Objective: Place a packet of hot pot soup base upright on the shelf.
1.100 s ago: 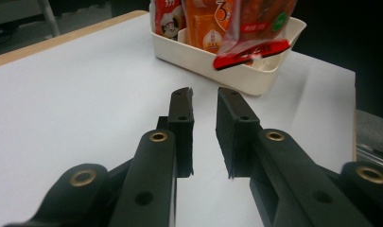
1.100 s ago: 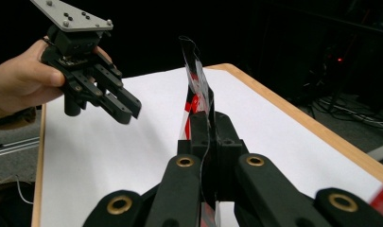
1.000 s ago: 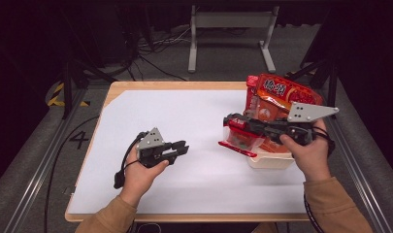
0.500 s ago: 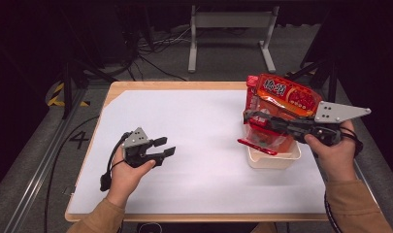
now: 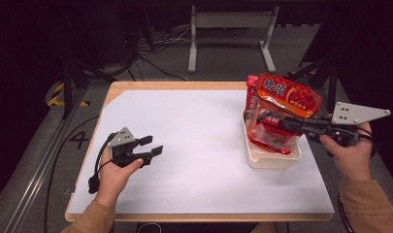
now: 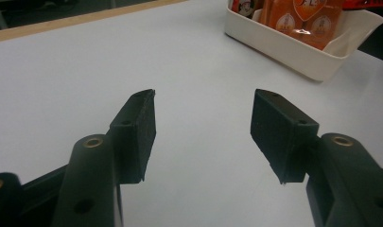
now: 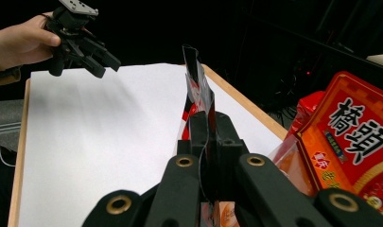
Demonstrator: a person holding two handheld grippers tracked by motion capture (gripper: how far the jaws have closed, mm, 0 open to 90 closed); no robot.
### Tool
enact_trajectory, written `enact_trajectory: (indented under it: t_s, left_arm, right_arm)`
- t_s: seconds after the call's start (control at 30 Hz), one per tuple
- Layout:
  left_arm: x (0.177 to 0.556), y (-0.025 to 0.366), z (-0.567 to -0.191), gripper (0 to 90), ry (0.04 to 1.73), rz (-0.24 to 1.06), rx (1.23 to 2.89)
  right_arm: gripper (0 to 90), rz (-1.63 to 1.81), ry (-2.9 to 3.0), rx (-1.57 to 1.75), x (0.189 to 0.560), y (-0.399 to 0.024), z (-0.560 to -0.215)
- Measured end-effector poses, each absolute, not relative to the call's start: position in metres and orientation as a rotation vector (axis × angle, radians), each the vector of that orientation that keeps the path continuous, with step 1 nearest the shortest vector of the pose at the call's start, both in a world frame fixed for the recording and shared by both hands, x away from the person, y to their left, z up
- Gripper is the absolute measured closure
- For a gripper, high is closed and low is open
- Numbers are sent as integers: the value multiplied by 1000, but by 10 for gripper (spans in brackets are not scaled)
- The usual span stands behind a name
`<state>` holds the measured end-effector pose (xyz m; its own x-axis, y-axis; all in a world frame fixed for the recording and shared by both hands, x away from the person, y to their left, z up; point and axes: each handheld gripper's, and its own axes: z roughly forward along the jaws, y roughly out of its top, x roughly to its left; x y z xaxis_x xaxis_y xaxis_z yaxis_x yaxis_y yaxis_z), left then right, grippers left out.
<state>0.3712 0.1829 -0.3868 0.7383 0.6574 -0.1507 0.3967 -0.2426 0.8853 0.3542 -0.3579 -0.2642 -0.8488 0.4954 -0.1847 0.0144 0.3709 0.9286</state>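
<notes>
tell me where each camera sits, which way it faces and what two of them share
High view: above the person's side, looking forward and down on the table; both forearms, the left gripper and right gripper show.
Left gripper view: rides the left gripper, looking between its open fingers at the white bin.
Right gripper view: rides the right gripper, shut on a red packet.
Shared: the high and left gripper views both show the bin of packets.

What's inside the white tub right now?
The white tub holds red-and-orange snack packets standing on end. The right gripper is shut on a thin red packet at the tub. The tub's floor is covered by the packets.
</notes>
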Motion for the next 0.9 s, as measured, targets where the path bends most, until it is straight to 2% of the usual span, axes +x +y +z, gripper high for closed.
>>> enact_trajectory:
  t_s: [0.27, 0.9]
  left_arm:
    - [370, 193, -389, 416, 849, 312, 1853]
    - [364, 208, -394, 416, 907, 322, 1835]
  right_arm:
    - [894, 1489, 2221, 401, 356, -369, -263]
    - [896, 1491, 2311, 386, 371, -365, -286]
